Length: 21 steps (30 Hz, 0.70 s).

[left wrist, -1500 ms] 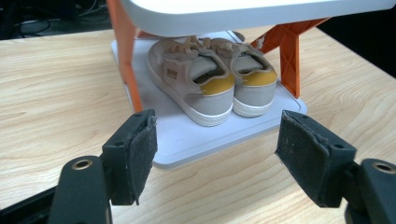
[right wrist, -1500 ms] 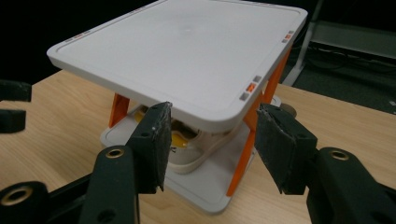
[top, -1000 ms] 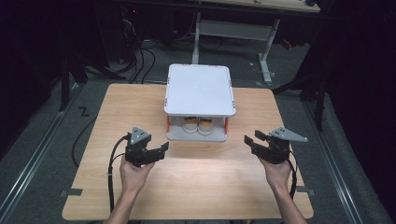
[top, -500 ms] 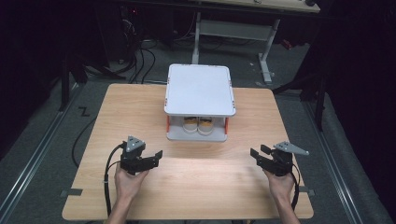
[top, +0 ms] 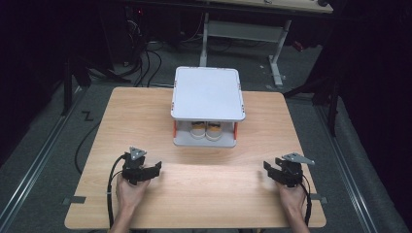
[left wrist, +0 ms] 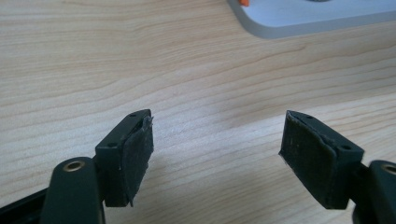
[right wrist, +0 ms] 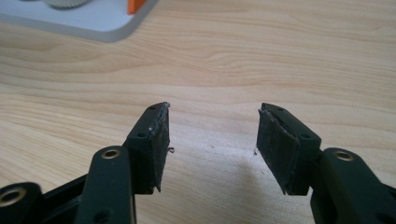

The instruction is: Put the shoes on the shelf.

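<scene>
From the high view, your left gripper (top: 154, 169) and right gripper (top: 270, 167) sat low over the table (top: 214, 204), both well apart from the white rack (top: 208, 94) holding the shoes (top: 206, 130). In the left gripper view, your jaws stood wide and empty. In the right gripper view, yours had just been opening, nothing between them.

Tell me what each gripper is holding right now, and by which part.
Nothing is held. The left gripper and the right gripper both stand open over bare table, apart from the white rack with the shoes.
</scene>
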Each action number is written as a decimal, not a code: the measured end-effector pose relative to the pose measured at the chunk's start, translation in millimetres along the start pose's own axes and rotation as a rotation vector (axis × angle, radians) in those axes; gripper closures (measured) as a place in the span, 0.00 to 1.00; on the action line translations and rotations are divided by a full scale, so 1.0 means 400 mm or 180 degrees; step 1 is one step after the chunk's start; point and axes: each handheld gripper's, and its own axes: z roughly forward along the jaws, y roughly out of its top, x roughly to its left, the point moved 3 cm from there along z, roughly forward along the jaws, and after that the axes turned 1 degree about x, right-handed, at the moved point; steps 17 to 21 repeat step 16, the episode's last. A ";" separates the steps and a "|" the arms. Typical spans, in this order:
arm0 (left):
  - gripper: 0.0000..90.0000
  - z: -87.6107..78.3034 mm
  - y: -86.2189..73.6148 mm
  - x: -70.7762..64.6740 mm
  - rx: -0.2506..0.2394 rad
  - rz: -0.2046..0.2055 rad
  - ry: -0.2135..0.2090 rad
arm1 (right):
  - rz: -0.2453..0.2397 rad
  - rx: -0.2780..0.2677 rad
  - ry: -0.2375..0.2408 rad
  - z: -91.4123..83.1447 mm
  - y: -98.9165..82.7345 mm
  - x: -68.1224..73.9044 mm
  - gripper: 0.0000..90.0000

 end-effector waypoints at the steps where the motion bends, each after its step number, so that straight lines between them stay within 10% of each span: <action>1: 0.29 0.005 -0.003 0.002 0.0029 0.0009 0.0044 | -0.0003 0.0024 -0.0023 0.004 -0.003 -0.002 0.48; 21: 0.27 0.027 -0.022 -0.004 -0.0021 0.0146 0.0237 | -0.0060 0.0180 -0.0210 0.033 -0.023 -0.012 0.42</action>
